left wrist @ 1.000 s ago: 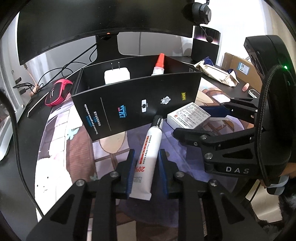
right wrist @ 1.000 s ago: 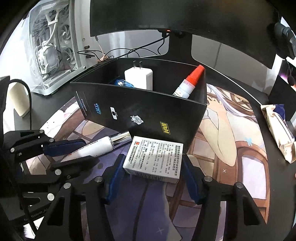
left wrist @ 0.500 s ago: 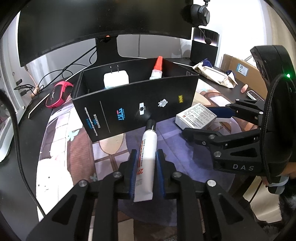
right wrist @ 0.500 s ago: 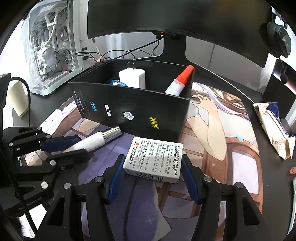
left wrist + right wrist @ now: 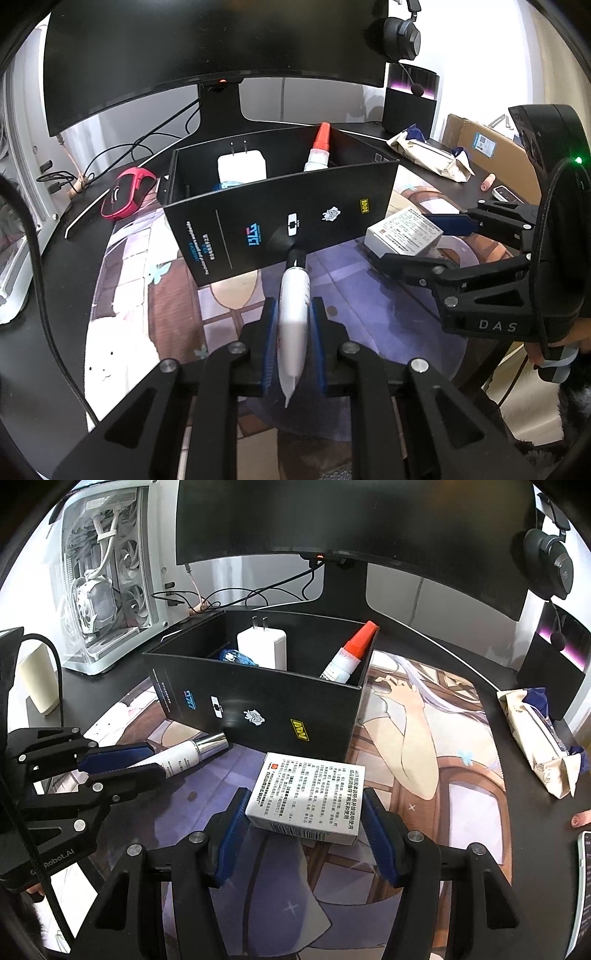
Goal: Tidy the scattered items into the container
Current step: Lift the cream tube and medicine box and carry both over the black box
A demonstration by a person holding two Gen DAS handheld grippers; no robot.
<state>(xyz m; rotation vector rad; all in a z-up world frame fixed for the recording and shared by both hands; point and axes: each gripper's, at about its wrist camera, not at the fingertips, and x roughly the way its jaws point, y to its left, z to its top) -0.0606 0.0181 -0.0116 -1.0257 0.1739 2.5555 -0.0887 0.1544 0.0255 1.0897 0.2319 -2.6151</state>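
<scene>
Left gripper (image 5: pixel 293 325): pinching white plastic tube (image 5: pixel 293 306), cap at 12 o'clock.
Right gripper (image 5: pixel 304 821): clamping white printed carton (image 5: pixel 308 794).
Black cardboard box (image 5: pixel 273 705): 12 o'clock.

A box (image 5: pixel 280 218) stands on a desk mat (image 5: pixel 147 295) in front of a monitor (image 5: pixel 207 48), with a charger (image 5: pixel 242 168) and a bottle (image 5: pixel 319 149) inside it, the bottle leaning at the box's right end. Before the box, a tube (image 5: pixel 293 314) sits between the fingers of the left gripper (image 5: pixel 293 321), its cap toward the box wall. To its right, a carton (image 5: pixel 308 794) sits between the fingers of the right gripper (image 5: pixel 304 812). A mouse (image 5: pixel 123 192) lies left of the box; a pouch (image 5: pixel 535 734) lies to the right.
</scene>
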